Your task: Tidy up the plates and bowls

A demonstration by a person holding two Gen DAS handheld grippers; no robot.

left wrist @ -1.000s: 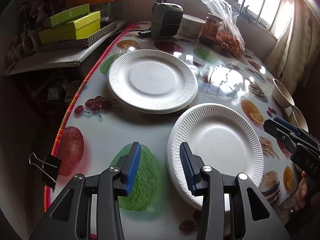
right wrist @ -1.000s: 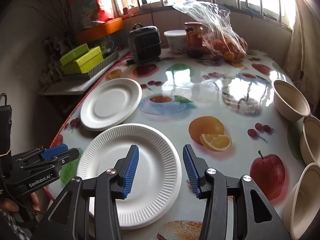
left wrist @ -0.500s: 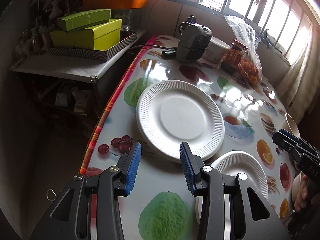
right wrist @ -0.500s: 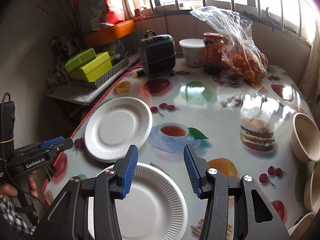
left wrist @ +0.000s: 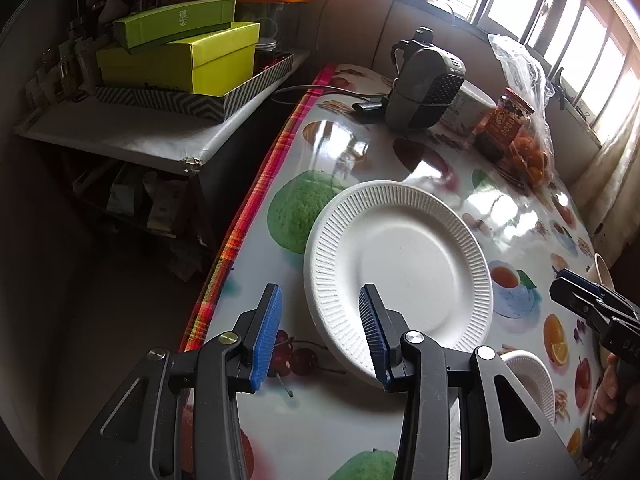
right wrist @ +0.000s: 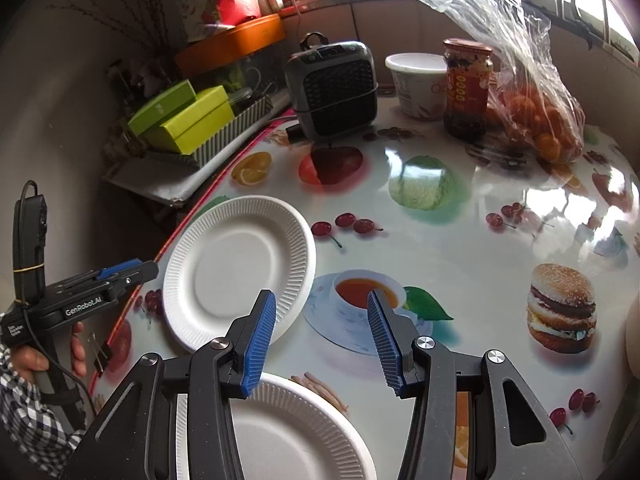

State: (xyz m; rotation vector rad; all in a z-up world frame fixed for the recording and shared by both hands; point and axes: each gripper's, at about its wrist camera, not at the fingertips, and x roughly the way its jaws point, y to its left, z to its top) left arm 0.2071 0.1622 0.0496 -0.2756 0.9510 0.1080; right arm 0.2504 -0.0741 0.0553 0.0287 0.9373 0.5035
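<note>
Two white paper plates lie on the fruit-print table (right wrist: 460, 240). The far plate (left wrist: 400, 276) sits near the table's left edge, and my left gripper (left wrist: 319, 293) hovers open over its near left rim, with nothing pressed between the pads. In the right wrist view this far plate (right wrist: 236, 268) lies ahead to the left, and the near plate (right wrist: 288, 432) is under my right gripper (right wrist: 321, 298), which is open and empty above a teacup print. The left gripper (right wrist: 132, 270) shows at the left, held in a hand. A pale bowl (right wrist: 632, 336) peeks in at the right edge.
At the table's far end stand a grey heater (right wrist: 334, 88), a white tub (right wrist: 418, 84), a jar (right wrist: 468, 88) and a bag of oranges (right wrist: 532, 120). Green boxes (left wrist: 180, 52) sit on a side shelf left of the table. A binder clip (right wrist: 98, 354) hangs on the table edge.
Both grippers have travelled forward over the table towards the far plate. The near plate has slid down to the bottom of both views. Neither gripper has taken hold of anything.
</note>
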